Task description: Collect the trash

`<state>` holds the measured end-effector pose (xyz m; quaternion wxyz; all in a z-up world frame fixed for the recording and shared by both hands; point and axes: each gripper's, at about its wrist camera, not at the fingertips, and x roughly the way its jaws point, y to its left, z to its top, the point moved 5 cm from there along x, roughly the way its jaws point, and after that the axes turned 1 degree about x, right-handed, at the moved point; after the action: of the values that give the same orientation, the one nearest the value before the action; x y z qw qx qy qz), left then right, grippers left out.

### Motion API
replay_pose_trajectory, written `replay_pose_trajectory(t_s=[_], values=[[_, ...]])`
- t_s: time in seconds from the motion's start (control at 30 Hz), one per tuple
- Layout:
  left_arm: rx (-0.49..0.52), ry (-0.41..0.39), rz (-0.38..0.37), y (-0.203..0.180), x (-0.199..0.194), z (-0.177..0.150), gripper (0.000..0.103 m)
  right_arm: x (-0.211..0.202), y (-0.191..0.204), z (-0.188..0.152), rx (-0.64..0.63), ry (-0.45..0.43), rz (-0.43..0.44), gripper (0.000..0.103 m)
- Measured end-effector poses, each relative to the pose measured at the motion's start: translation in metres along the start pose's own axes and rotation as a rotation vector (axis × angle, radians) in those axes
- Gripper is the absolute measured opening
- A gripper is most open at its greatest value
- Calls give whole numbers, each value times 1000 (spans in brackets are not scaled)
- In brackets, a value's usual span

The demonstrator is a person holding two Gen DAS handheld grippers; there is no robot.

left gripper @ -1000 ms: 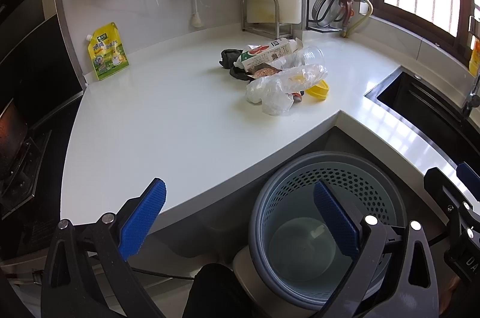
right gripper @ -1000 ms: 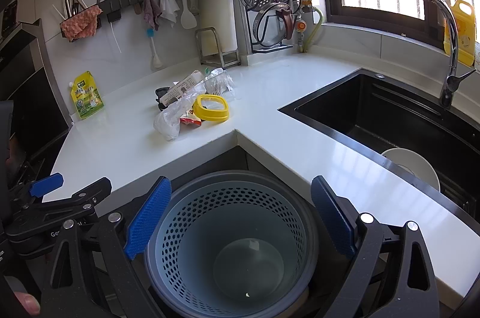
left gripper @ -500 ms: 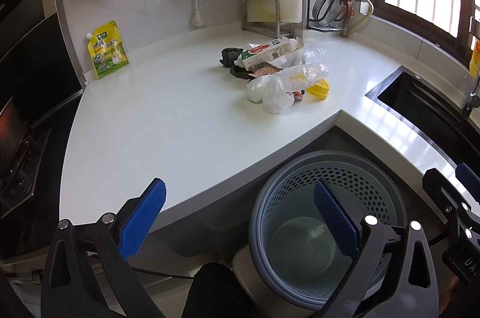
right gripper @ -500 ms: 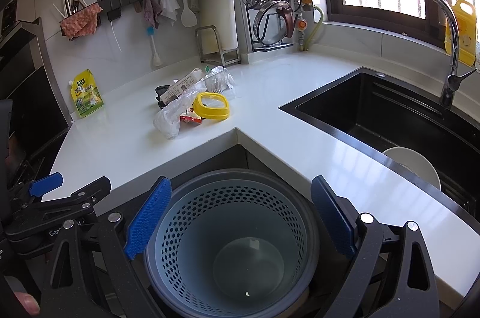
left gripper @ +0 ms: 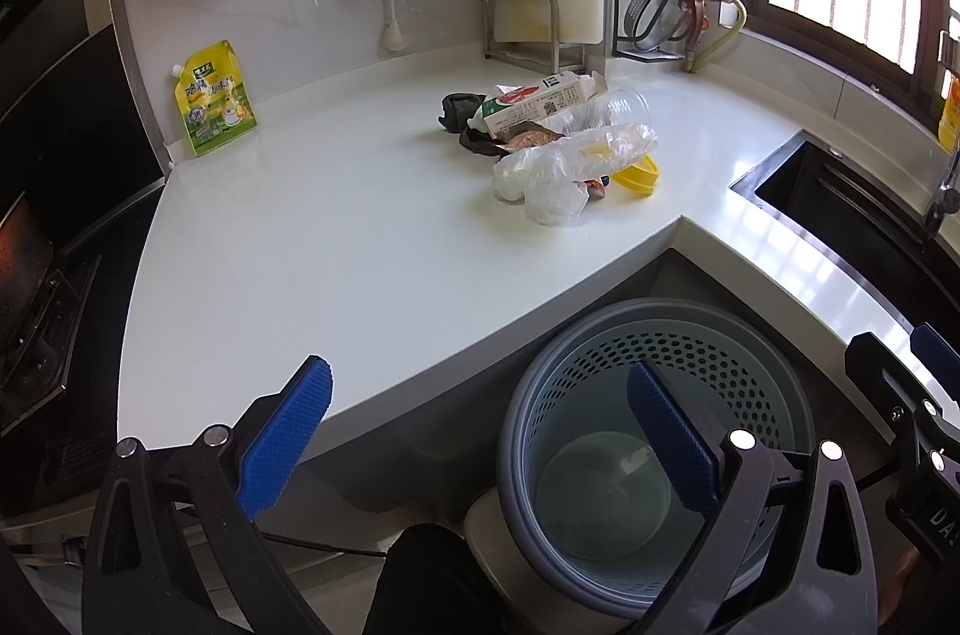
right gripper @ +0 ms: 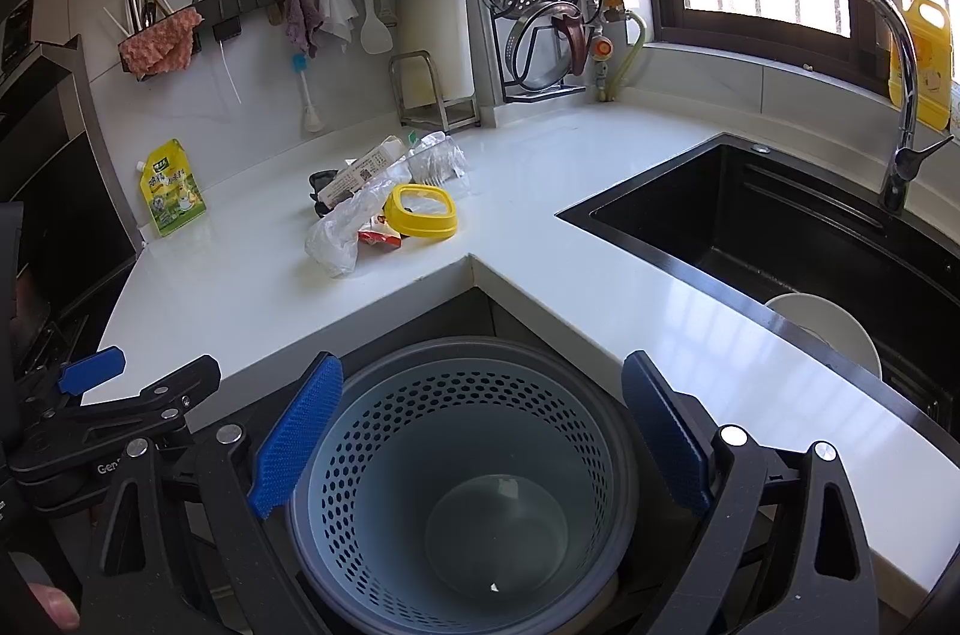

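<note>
Nothing has been collected yet: the bin below the corner of the counter looks empty, and the rubbish sits together on the counter, well beyond the bin. The heap holds a crumpled plastic bag, a carton, a clear plastic cup, a yellow lid and something dark behind them.

The step in hand appears to be the first reach. Next, one gripper likely has to travel up from the bin to the heap and close on a single piece.

The left gripper and the right gripper both hang above the bin, fingers spread wide, holding and touching nothing.
</note>
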<state>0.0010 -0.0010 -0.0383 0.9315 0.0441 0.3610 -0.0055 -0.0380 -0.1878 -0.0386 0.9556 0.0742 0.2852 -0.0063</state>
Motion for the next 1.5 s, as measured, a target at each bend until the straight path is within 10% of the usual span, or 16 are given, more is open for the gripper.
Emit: replay_pose_trajectory(t_s=[1.33, 1.5], values=[[-40, -25, -19, -38, 141, 87, 96, 83, -65, 29, 86, 31, -2, 90], [-37, -35, -32, -40, 146, 92, 70, 95, -65, 29, 92, 45, 1, 90]])
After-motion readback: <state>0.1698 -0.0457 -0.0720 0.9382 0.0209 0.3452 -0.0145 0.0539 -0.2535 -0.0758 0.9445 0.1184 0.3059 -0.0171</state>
